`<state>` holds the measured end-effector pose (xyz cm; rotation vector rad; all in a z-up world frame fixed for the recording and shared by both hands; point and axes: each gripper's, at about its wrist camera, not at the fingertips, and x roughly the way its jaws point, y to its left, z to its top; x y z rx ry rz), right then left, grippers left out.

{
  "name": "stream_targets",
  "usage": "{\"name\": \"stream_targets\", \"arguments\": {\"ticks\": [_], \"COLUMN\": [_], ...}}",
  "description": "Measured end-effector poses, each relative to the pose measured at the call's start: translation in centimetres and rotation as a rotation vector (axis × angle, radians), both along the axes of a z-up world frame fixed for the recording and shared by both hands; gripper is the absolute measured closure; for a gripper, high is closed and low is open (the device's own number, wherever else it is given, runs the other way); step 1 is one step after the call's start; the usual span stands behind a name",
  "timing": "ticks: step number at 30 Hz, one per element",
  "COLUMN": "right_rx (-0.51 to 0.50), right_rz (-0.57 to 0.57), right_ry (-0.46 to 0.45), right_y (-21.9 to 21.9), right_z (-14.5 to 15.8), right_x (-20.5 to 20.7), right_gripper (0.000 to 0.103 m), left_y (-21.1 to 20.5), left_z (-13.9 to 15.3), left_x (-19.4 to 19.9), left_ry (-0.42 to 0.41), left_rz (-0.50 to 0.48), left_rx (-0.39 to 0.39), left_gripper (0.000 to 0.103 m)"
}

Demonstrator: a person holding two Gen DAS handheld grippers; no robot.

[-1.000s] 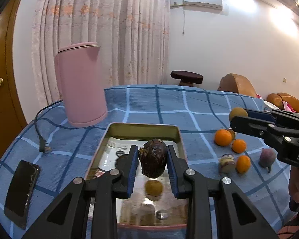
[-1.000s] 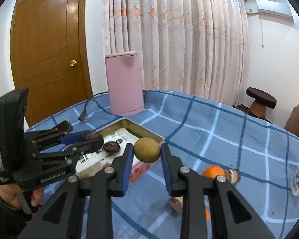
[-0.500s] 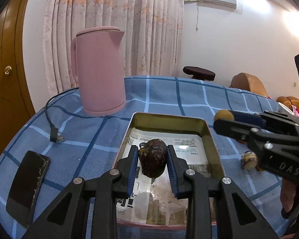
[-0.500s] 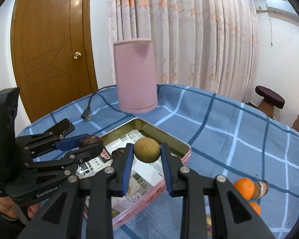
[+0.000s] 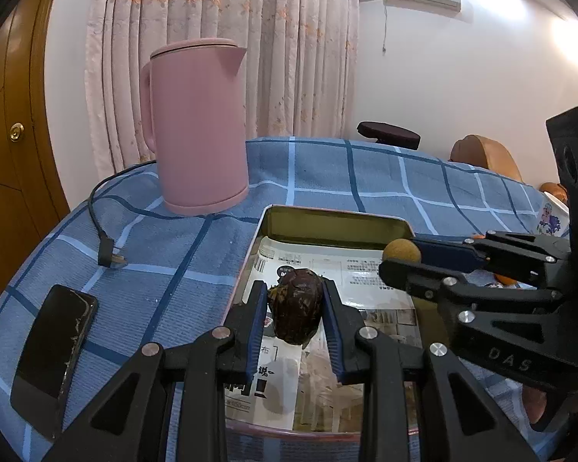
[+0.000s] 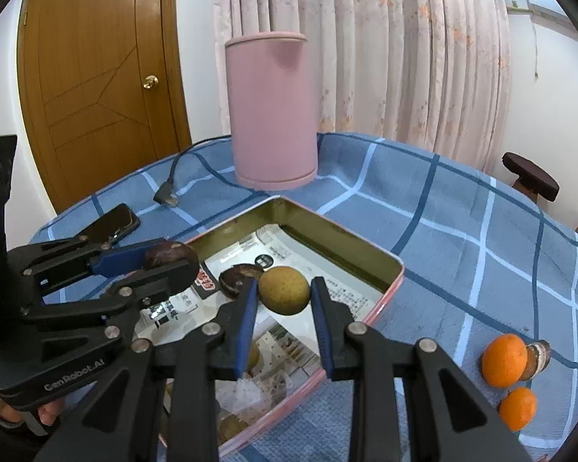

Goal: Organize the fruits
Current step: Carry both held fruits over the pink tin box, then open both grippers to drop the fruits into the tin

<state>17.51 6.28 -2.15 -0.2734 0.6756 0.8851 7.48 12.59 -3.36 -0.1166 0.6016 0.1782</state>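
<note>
The left claw [image 5: 294, 315] is clamped on a dark, wrinkled fruit [image 5: 297, 310] (it looks like a passion fruit, though the skin is too mottled to be sure), held just above the paper lining of the metal tin [image 5: 335, 227]. The right claw [image 6: 283, 300] grips a round tan fruit [image 6: 284, 289], also over the tin, near its far corner. Both claws are narrow, pads pressed against their loads.

The step in hand appears to be the drop-off: each fruit is poised over the tin and neither has been set down. The next move would call for lowering each fruit onto the paper and spreading the pads, with care that the two claws, close side by side, do not knock each other.

In the right view another dark fruit [image 6: 239, 278] lies in the tin, partly behind the claw, and the near end of the tin is covered by both tools. Two oranges [image 6: 504, 360] wait on the checked tabletop [image 6: 462, 269], one touching a half-hidden brown item [image 6: 538, 358]. A pink kettle [image 5: 198, 127] stands behind the tin.
</note>
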Motion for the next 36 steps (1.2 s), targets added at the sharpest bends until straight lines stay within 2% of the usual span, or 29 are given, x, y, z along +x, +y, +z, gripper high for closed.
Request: {"name": "stream_targets", "arguments": {"ticks": [17, 20, 23, 31, 36], "right_rx": [-0.043, -0.054, -0.026, 0.007, 0.027], "right_rz": [0.002, -0.017, -0.035, -0.071, -0.091], "right_ry": [0.03, 0.014, 0.024, 0.025, 0.016], "right_y": [0.8, 0.9, 0.2, -1.0, -1.8], "right_z": [-1.7, -1.7, -1.4, -0.8, -0.4], "right_x": [0.0, -0.1, 0.1, 0.2, 0.2], "right_gripper": [0.071, 0.057, 0.045, 0.038, 0.033], "left_y": [-0.3, -0.2, 0.0, -0.5, -0.8], "left_z": [-1.3, -1.2, -0.7, 0.5, 1.0], "left_x": [0.8, 0.5, -0.1, -1.1, -1.3], "left_ry": [0.049, 0.055, 0.042, 0.005, -0.009], "left_rz": [-0.016, 0.004, 0.015, 0.035, 0.039], "left_rx": [0.006, 0.006, 0.004, 0.012, 0.007], "left_gripper": [0.073, 0.072, 0.067, 0.044, 0.043]}}
